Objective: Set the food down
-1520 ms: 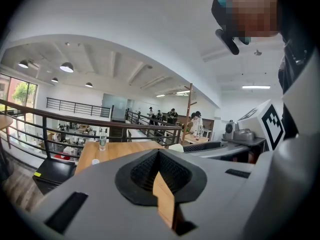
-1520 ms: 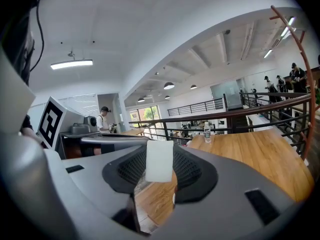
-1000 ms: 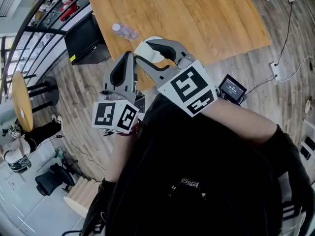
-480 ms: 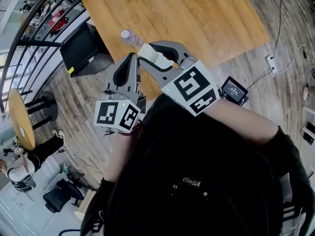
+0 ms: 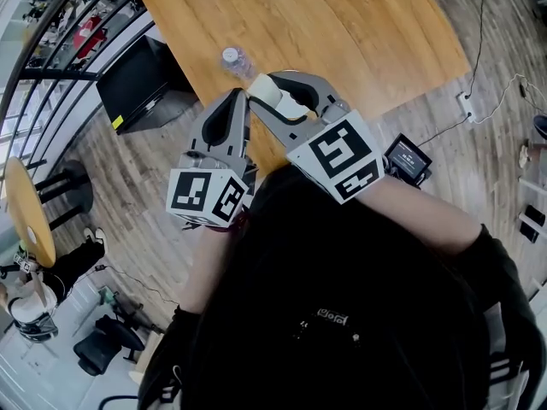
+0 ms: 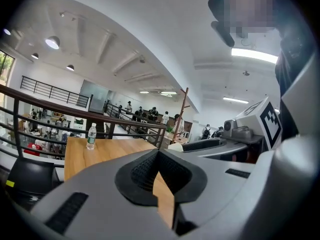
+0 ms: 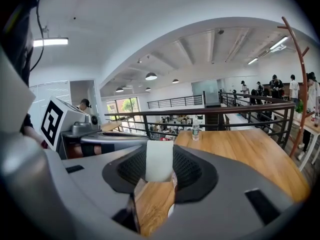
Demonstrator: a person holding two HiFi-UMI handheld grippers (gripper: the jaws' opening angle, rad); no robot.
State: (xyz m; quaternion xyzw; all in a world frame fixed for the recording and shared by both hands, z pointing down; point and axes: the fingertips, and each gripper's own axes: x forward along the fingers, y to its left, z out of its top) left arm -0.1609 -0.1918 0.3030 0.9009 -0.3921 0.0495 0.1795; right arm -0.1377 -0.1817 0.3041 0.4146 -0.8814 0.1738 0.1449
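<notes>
Food block (image 7: 159, 160), pale, smooth, btwn ribbed pads (image 7: 191, 170)

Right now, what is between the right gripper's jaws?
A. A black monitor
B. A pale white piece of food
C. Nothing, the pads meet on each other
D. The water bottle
B: in the right gripper view the right gripper has its pads pressed on a pale white piece of food, while the water bottle stands apart on the wooden table.
</notes>
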